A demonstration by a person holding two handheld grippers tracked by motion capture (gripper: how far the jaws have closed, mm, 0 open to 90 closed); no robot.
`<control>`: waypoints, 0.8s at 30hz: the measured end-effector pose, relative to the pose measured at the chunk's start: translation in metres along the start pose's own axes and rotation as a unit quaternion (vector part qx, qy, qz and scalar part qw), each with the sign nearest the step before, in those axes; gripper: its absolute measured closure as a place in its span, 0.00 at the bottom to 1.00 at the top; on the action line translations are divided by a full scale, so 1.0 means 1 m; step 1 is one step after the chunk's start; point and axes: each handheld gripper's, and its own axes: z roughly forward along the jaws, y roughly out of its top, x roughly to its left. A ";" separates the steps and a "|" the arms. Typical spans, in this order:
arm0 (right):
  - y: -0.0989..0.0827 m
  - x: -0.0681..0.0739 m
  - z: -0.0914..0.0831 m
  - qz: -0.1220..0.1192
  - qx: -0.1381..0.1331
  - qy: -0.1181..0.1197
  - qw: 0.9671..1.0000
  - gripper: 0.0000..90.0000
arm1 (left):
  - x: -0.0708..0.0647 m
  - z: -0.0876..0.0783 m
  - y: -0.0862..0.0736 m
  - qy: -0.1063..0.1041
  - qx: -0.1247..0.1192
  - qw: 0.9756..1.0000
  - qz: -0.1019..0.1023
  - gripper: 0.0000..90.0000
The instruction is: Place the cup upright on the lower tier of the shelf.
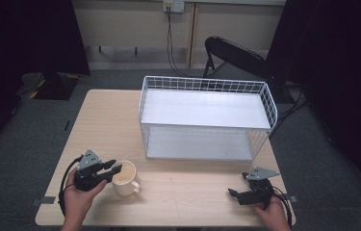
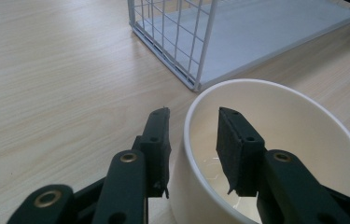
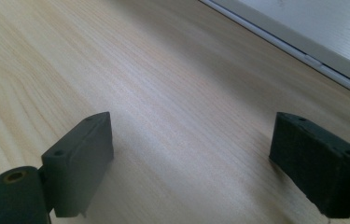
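A cream mug [image 1: 126, 179] stands near the table's front left, its handle turned toward the front right. My left gripper [image 1: 113, 166] straddles the mug's left rim. In the left gripper view one finger [image 2: 156, 140] is outside the mug [image 2: 275, 107] and the other is inside it. A narrow gap shows on each side of the wall, so the left gripper [image 2: 193, 114] is open around the rim. My right gripper [image 1: 237, 185] rests at the front right. It [image 3: 191, 135] is open wide over bare wood, with nothing between its fingers.
A white two-tier wire rack [image 1: 204, 84] stands at the table's back middle and right, with both shelves bare. Its lower corner [image 2: 177, 42] is just beyond the mug, and its base edge [image 3: 312, 42] lies ahead of the right gripper. A black chair [image 1: 231, 53] stands behind the table.
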 end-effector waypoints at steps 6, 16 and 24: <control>0.000 0.000 0.000 0.000 0.000 0.000 1.000 0.14 | 0.000 0.003 -0.002 0.004 0.010 1.000 -0.004 0.78; 0.000 0.000 0.000 0.000 0.000 0.000 1.000 0.14 | -0.002 0.003 0.000 0.007 0.015 1.000 -0.006 0.88; 0.000 0.000 0.000 0.000 0.000 0.000 1.000 0.14 | -0.005 0.002 0.001 0.027 0.022 0.999 0.017 0.90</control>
